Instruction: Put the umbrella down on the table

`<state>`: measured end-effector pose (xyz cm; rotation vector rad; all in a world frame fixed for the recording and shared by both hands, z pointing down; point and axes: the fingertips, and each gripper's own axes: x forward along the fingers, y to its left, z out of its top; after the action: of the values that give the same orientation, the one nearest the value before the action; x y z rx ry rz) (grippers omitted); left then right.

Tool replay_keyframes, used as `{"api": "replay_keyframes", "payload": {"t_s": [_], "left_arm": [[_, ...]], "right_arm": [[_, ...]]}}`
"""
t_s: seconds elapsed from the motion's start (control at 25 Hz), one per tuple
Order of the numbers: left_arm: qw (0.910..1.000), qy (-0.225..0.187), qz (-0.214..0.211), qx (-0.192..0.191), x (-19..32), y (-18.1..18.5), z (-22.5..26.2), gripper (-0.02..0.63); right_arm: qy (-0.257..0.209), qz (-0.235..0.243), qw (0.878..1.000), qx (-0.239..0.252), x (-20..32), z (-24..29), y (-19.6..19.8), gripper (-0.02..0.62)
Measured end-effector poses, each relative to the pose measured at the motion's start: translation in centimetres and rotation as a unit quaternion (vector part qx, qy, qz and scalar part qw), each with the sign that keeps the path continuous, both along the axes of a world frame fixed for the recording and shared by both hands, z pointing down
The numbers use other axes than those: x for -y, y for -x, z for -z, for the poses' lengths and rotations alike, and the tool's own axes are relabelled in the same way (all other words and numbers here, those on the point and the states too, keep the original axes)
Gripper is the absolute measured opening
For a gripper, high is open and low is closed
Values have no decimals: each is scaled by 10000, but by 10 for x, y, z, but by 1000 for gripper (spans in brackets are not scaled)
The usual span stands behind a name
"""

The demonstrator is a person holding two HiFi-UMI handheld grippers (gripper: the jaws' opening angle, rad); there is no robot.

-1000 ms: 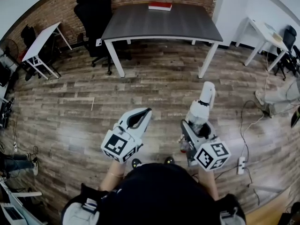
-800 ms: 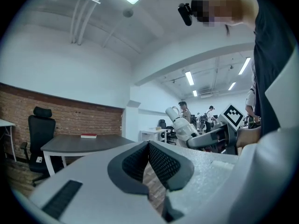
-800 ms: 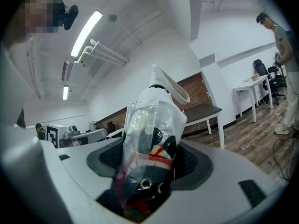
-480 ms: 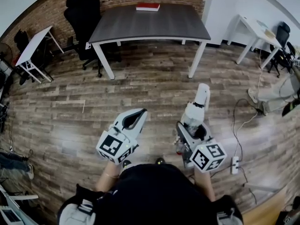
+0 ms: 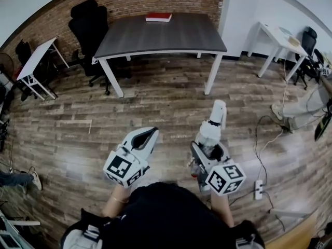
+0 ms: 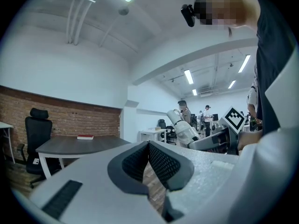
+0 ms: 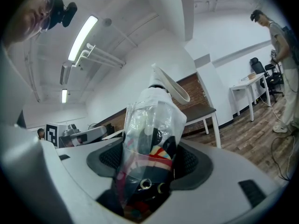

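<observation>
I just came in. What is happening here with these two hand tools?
A person stands on a wooden floor with a gripper in each hand. The right gripper is clamped on a folded, colourful umbrella in a clear plastic sleeve. The left gripper is shut and holds nothing. The dark grey table with white legs is some way ahead, so the umbrella is not yet put down.

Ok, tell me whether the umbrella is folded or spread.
Folded. The umbrella is a compact bundle inside a clear plastic sleeve, clamped between the jaws of the right gripper; no canopy is spread.
</observation>
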<state>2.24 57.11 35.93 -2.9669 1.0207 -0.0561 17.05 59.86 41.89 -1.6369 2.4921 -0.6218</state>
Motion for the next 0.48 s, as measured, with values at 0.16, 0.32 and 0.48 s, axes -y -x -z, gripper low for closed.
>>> {"api": "replay_keyframes", "payload": {"t_s": [0.16, 0.32, 0.48], "left_arm": [[9999, 151, 19, -32, 10, -3, -12, -3], [9994, 300, -56, -149, 37, -1, -21, -3], [9993, 263, -160, -205, 76, 1, -30, -3]], "right_arm": [[95, -4, 9999, 36, 5, -10, -5, 296], [278, -117, 9995, 36, 23, -17, -6, 296], [343, -272, 9990, 19, 52, -26, -8, 296]]}}
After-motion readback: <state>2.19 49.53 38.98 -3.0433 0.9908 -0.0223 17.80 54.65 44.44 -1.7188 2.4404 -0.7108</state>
